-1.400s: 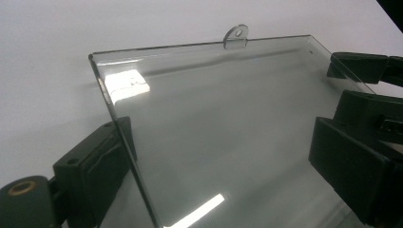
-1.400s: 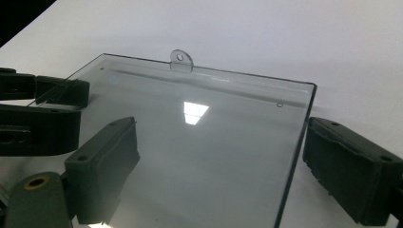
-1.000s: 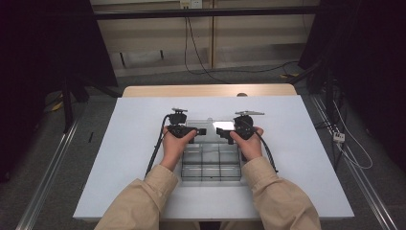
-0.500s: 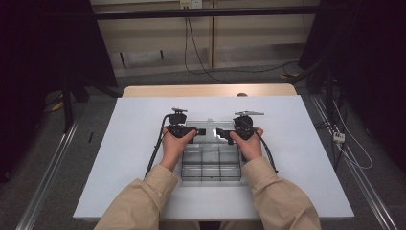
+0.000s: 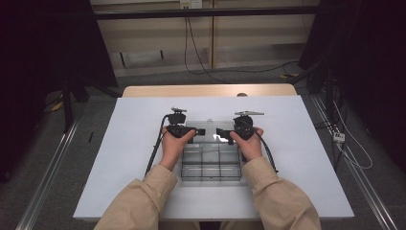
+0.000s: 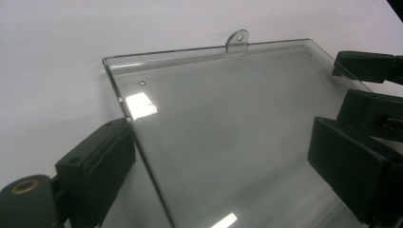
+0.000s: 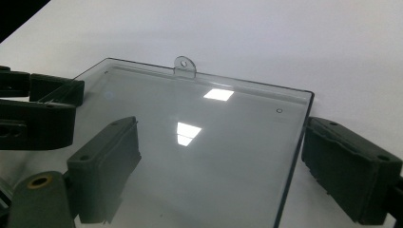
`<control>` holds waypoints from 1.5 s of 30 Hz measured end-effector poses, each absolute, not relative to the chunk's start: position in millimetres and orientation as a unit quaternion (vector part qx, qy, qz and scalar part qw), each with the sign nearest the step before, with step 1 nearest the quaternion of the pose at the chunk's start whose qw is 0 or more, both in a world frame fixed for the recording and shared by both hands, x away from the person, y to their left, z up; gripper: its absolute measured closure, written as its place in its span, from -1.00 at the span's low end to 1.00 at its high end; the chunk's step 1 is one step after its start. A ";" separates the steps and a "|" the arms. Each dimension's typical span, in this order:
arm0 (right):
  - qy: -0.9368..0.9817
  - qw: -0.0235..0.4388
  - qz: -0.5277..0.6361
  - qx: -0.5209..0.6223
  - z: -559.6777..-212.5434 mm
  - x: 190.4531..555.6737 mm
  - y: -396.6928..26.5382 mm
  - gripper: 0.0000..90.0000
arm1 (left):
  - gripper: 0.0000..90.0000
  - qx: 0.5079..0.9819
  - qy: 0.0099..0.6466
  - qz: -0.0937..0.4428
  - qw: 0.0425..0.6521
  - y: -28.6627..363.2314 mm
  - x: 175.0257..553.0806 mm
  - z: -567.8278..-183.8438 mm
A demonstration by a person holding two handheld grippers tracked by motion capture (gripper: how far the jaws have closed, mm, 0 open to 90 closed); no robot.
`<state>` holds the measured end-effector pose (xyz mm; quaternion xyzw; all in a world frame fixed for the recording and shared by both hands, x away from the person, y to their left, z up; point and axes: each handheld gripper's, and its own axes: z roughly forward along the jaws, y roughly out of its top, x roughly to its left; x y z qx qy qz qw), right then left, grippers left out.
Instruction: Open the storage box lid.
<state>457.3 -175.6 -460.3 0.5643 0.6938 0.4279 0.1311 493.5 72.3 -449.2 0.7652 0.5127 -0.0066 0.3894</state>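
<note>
A clear plastic compartment box (image 5: 210,163) lies on the white table (image 5: 306,158) with its clear lid (image 5: 211,128) swung open flat behind it. The lid has a small hang tab (image 6: 237,40) (image 7: 184,65) on its far edge. My left gripper (image 5: 195,131) (image 6: 223,183) is open over the lid's left side, one jaw outside the lid's (image 6: 228,133) edge and the other above the lid. My right gripper (image 5: 223,132) (image 7: 228,178) is open over the right side and straddles the lid's (image 7: 199,156) right edge the same way. Their tips point at each other.
The box holds several empty-looking compartments and sits between the person's forearms (image 5: 143,191). Cables (image 5: 154,153) trail from both grippers toward the table's front. A wooden strip (image 5: 206,90) borders the table's far edge, and a metal rail (image 5: 48,167) runs along the floor at left.
</note>
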 end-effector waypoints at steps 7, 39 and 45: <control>0.694 0.131 0.434 0.559 -454.2 454.2 -177.0 -0.72 | -0.82 0.766 0.514 -0.004 0.386 76.0 492.4 -445.6; 0.727 0.181 0.445 0.490 -412.0 403.4 -192.5 -0.75 | -0.84 0.773 0.458 0.041 0.438 118.5 448.7 -397.3; 0.729 0.185 0.448 0.484 -411.3 393.0 -198.5 -0.76 | -0.84 0.776 0.446 0.052 0.443 131.6 437.9 -392.5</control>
